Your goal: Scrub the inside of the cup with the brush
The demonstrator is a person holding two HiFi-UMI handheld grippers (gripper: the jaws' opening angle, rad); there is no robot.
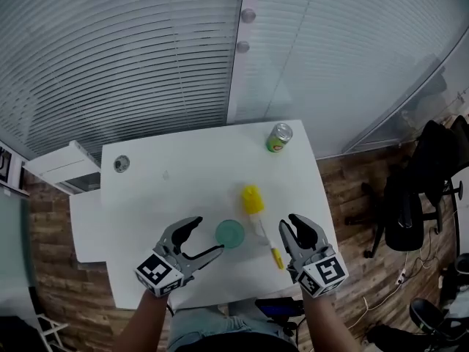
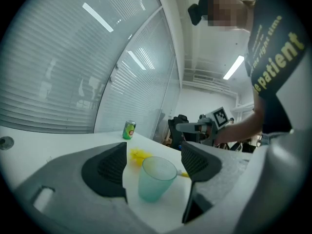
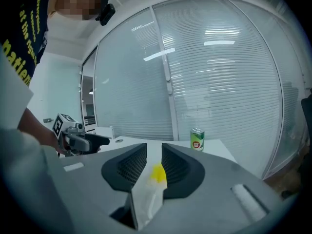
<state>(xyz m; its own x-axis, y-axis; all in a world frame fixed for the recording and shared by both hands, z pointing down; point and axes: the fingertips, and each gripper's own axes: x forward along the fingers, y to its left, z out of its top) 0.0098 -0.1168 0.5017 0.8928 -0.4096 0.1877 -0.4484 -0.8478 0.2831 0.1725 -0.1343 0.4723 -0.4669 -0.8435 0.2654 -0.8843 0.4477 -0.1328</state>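
Head view has the cup [image 1: 230,233] stood upright on the table [image 1: 183,174], flanked by the left gripper [image 1: 208,235] just left of it, jaws spread wide with nothing touched, and the right gripper [image 1: 291,223] off to its right, jaws partly apart with nothing pinched. Cup could get tipped or shoved if its rim is clipped by one pad first, and the brush [image 1: 258,218], laid flat just right of the cup, could be fumbled by its thin handle or knocked into the cup. Nothing's parked in the way: a green can [image 1: 278,138] is left well beyond the cup, a small round thing [image 1: 122,164] far off to its left
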